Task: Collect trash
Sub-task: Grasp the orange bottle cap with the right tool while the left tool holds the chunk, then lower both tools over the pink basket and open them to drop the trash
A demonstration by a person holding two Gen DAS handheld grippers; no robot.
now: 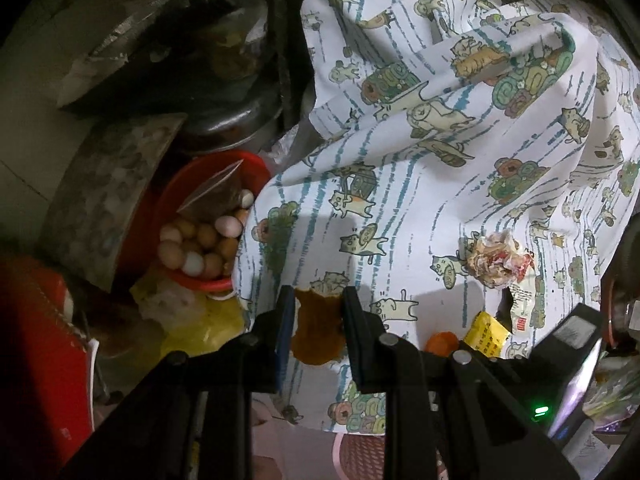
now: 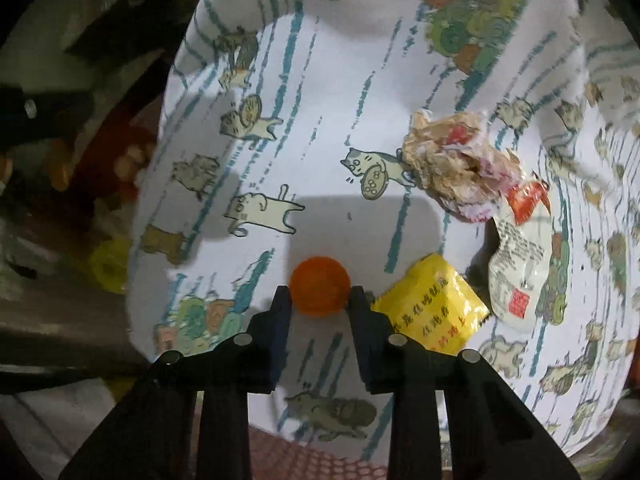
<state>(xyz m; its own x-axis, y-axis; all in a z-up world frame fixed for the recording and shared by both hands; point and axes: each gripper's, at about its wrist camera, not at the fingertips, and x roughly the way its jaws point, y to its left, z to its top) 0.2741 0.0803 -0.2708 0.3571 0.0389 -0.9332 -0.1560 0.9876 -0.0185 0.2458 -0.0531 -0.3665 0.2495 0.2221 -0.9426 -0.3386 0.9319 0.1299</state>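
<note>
Resting on cloth: round orange ball

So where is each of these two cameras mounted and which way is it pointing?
Left wrist: on the left gripper, looking steeply down at the cat-print cloth; its fingers hold a brown scrap.
Right wrist: on the right gripper, looking steeply down at the same cloth; its fingers flank an orange ball.
Shared: cloth, ball, yellow packet, crumpled wrapper.
</note>
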